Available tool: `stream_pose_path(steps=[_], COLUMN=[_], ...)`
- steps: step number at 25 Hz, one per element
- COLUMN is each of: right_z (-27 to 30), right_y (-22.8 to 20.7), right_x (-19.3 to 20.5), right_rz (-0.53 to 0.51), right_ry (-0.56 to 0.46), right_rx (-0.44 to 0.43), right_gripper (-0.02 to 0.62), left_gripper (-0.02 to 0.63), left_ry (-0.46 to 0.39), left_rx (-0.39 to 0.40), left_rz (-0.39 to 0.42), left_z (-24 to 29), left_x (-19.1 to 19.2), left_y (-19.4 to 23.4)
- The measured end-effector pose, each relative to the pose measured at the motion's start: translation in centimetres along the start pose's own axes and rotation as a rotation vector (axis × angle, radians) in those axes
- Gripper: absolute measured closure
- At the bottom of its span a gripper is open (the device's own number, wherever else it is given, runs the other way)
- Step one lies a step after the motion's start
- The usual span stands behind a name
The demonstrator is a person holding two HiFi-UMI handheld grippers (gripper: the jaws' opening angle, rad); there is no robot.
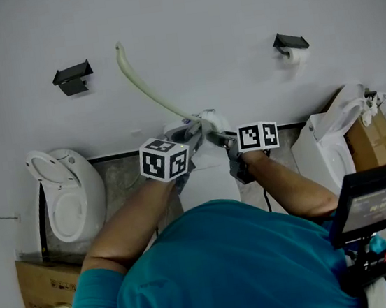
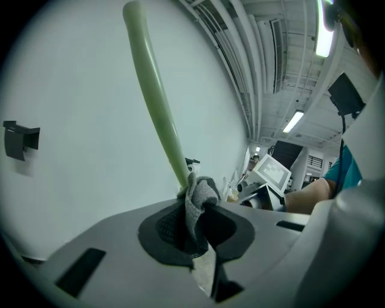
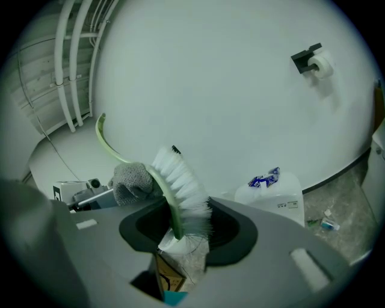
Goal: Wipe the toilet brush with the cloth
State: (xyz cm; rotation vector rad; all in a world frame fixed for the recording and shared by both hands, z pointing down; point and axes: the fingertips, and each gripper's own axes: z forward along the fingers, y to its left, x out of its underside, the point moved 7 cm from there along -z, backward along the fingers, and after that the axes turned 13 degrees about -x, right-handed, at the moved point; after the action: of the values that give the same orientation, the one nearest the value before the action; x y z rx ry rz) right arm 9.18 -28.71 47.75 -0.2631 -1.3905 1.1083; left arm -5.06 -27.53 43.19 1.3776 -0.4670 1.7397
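Observation:
The toilet brush has a long pale-green curved handle (image 1: 148, 92) and white bristles (image 3: 182, 180). My right gripper (image 3: 180, 231) is shut on the brush's head end, with the green spine and bristles between its jaws. The handle runs up and away to the left. A grey knit cloth (image 2: 198, 201) is bunched around the handle (image 2: 153, 102) just above the head. My left gripper (image 2: 195, 225) is shut on that cloth. In the head view both grippers meet in front of the person's chest, the left gripper (image 1: 191, 131) beside the right gripper (image 1: 221, 139), with the cloth (image 1: 210, 121) between them.
A white toilet (image 1: 64, 195) stands at the left and another toilet (image 1: 331, 131) at the right, against a white wall. A black bracket (image 1: 72, 77) and a paper roll holder (image 1: 290, 45) hang on the wall. A cardboard box (image 1: 44, 285) sits lower left, a screen device (image 1: 379, 199) right.

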Motion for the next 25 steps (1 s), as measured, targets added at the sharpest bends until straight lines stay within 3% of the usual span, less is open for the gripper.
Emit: stream_pose_path(steps=[25], right_z=[-0.7], right_y=[-1.0], right_x=[0.7], right_rz=[-0.051], right_ry=[0.021], right_rx=[0.037], right_gripper=[0.443], left_gripper=[0.567], left_ry=[-0.069], left_rx=[-0.074], left_rz=[-0.043], left_z=[-2.4], left_x=[-1.5], left_y=[2.5])
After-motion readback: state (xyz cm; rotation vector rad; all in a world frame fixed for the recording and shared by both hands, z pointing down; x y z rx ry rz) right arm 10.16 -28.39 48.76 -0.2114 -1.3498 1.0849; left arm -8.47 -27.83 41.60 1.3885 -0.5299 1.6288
